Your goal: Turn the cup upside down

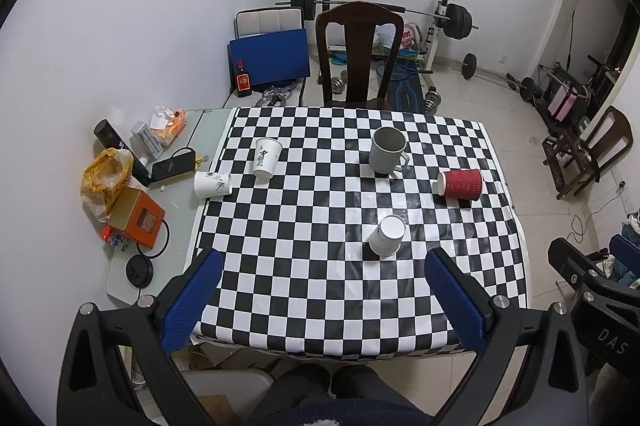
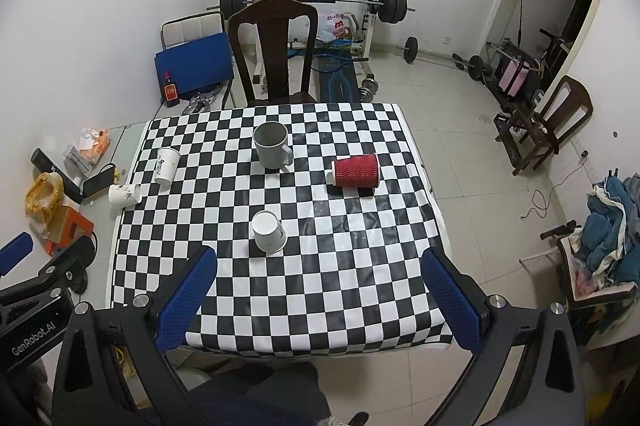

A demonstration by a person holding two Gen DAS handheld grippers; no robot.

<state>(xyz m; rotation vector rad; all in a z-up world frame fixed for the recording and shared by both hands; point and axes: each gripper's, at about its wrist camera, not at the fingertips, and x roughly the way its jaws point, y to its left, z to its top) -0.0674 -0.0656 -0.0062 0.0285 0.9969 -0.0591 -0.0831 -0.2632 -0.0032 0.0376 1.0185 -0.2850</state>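
Observation:
On the checkered table (image 1: 304, 234) (image 2: 320, 290) a grey mug (image 1: 386, 149) (image 2: 272, 145) stands upright, mouth up. A red ribbed paper cup (image 1: 460, 184) (image 2: 356, 171) lies on its side at the right. A white paper cup (image 1: 387, 236) (image 2: 269, 231) stands near the front, bottom up. Another white cup (image 1: 267, 157) (image 2: 167, 165) stands at the left, and a third (image 1: 212, 183) (image 2: 125, 194) lies on its side at the left edge. My left gripper (image 1: 324, 260) and right gripper (image 2: 320, 258) are both open and empty, held above the table's near edge.
A dark wooden chair (image 1: 359, 53) (image 2: 274, 51) stands behind the table. The side shelf at the left holds an orange box (image 1: 136, 218), a yellow bag (image 1: 106, 173), a phone and tissues. Weights and a barbell rack (image 1: 444, 17) fill the back. Another chair (image 2: 556, 121) stands at the right.

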